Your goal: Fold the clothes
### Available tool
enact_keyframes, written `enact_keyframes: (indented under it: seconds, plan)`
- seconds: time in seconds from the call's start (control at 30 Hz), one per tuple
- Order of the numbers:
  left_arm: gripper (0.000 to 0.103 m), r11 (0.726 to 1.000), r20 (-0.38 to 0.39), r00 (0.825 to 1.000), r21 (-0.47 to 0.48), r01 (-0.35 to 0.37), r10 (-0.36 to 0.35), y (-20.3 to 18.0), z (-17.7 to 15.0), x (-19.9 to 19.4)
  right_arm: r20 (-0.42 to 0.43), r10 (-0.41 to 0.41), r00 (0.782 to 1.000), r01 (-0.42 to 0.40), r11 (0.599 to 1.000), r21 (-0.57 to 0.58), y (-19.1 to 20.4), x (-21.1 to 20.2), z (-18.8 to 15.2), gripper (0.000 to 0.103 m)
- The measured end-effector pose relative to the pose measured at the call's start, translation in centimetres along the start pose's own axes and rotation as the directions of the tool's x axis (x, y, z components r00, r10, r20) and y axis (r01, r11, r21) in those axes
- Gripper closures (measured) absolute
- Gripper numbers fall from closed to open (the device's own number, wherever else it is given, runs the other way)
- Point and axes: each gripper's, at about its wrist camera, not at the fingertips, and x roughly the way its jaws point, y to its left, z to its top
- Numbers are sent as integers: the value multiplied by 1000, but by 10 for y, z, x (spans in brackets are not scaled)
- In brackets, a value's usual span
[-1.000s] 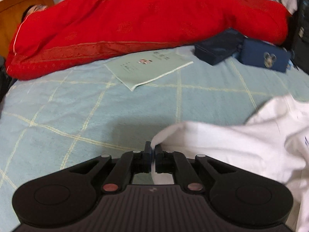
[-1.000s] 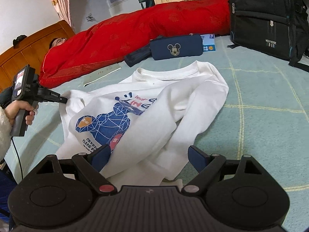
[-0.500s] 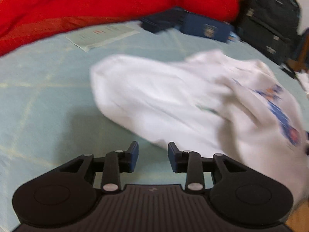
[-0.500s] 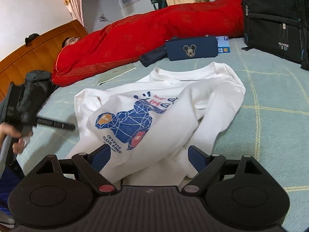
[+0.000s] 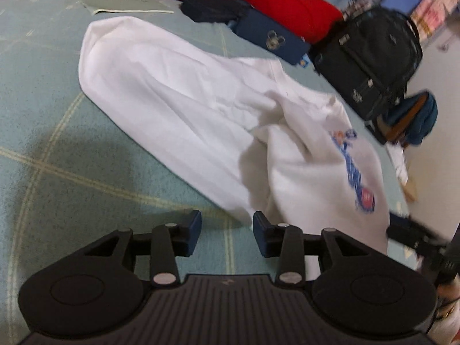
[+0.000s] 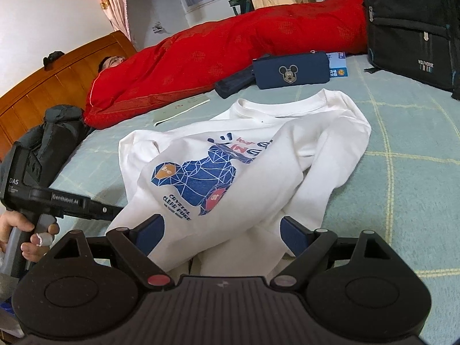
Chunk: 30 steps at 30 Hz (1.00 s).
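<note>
- Ahead of the left gripper [image 5: 226, 234], the white sweatshirt [image 5: 184, 106] lies on the green checked bedsheet [image 5: 43, 115], its near edge just beyond the right fingertip; the jaws are opening and nothing is seen between them, only bare sheet.
- Between the fingers of the right gripper [image 6: 222, 234] a bundle of white fabric from the same sweatshirt [image 6: 316, 149] is framed, but the pads stand wide on either side and are not pressed on it, so the cloth is judged released.
- Across the printed chest [image 6: 195, 178] a sleeve is laid at a slant, with the collar on the far side from both grippers.
- For the next fold, a single layer at the hem or side edge is best taken, not a bunched handful, so that creases are not dragged in.
- Both edges are better lifted together and laid down flat, with the fabric kept taut between the grippers.
- Past the collar, the navy pouch [image 6: 290, 70] and black backpack [image 6: 411, 26] are best kept clear of.
</note>
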Motion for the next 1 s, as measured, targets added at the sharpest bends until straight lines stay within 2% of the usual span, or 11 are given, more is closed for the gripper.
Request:
enact_keyframes:
  seconds: [0.2, 0.3, 0.37, 0.4, 0.43, 0.47, 0.6, 0.73, 0.8, 0.87, 1.0]
  plan:
    - [70, 986, 58, 995, -146, 85, -77, 24, 10, 23, -8, -2, 1000, 2, 1000, 13, -2, 5, -2, 12]
    - [71, 988, 99, 993, -135, 79, -66, 20, 14, 36, -9, -2, 1000, 2, 1000, 14, -2, 7, -2, 12]
    - [78, 995, 115, 993, -96, 27, -16, 10, 14, 40, -8, 0, 1000, 0, 1000, 14, -1, 7, -1, 12]
    - [92, 998, 116, 993, -61, -21, 28, 3, 15, 42, -7, 1, 1000, -1, 1000, 14, 0, 7, -1, 12]
    - [99, 998, 116, 991, -18, -59, 60, -3, 16, 41, -6, 1, 1000, -1, 1000, 12, 0, 7, -1, 12]
    - [100, 995, 117, 989, 26, -94, 91, -9, 16, 39, -4, -2, 1000, 2, 1000, 9, 1, 6, -1, 12]
    - [102, 983, 114, 983, 88, -158, 148, -11, 22, 21, 10, -15, 1000, 15, 1000, 5, 0, 0, 1, 12]
    - [103, 955, 165, 953, 117, -274, 253, 3, 28, -9, 21, -20, 1000, 20, 1000, 10, -1, -6, 2, 12]
    - [103, 933, 174, 933, 120, -339, 316, 11, 35, -21, 23, -22, 999, 22, 1000, 9, 0, -7, 2, 12]
    - [103, 908, 170, 910, 126, -400, 377, 25, 38, -33, 25, -24, 999, 24, 1000, 6, 1, -7, 3, 12]
    - [102, 867, 106, 884, 172, -468, 456, 49, 45, -45, 25, -25, 999, 25, 1000, -3, 4, -7, 4, 12]
